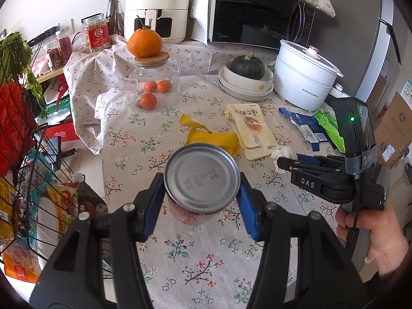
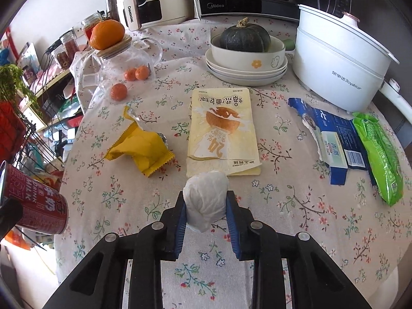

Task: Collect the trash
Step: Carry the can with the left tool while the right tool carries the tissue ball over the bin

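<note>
The left gripper (image 1: 202,193) pinches a red milk-drink can (image 1: 202,180) between its blue pads, holding it clear of the flowered tablecloth (image 1: 180,257) with the stamped bottom end facing the camera. In the right wrist view the same can shows at the far left edge, tilted, over the edge of the table. The right gripper (image 2: 206,206) is pressed onto a crumpled white tissue ball (image 2: 206,200), whose soft bulk bulges above and below the pads; whether it is lifted or rests on the cloth cannot be told.

Four more pieces of trash lie on the table: a torn yellow snack wrapper (image 2: 141,152), a flat cream bread-ball packet (image 2: 222,131) just beyond the tissue, a ripped blue box (image 2: 332,136), and a green wrapper (image 2: 378,154) touching the box's right side. No bin is visible in either view.

The can is the likelier thing to go wrong. The pads grip it by the smooth round wall close to one end, so a quick swing or any slackening could let it rotate or slide out, and it would probably drop past the table edge toward the wire rack (image 1: 31,180). The tissue is light and springy; a small release could let it fall. Reaching for the far pieces with full jaws risks knocking the glass teapot (image 2: 123,61), its large orange (image 2: 106,34) balanced on the lid, or the stacked dishes holding the dark squash (image 2: 244,38).
</note>
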Tool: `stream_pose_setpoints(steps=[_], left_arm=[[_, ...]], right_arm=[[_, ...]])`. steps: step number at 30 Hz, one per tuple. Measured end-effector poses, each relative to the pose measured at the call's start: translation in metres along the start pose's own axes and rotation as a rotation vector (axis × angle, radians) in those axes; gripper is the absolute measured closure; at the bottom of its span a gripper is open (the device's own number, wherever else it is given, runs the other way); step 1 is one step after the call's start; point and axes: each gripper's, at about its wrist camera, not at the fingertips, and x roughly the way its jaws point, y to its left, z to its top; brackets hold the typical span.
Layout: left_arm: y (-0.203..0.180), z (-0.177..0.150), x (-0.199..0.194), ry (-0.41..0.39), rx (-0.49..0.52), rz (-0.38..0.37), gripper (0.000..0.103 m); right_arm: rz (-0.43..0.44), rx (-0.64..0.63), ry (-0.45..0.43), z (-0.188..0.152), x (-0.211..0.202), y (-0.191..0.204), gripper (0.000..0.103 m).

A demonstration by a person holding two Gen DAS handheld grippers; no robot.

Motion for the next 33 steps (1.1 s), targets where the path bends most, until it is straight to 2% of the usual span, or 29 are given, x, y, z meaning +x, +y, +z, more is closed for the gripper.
stream_pose_setpoints(steps=[18,33], left_arm=[[-0.057,0.002,-0.002,-0.019,0.068,-0.067,0.047],[-0.112,-0.001,0.003,-0.008,0.134,-0.130,0.047]], right_arm=[[-0.081,0.033,-0.009,-0.022,-0.060,-0.065,0.074],[-0.161,0.101,-0.012,-0.055,-0.106,-0.138,0.074]])
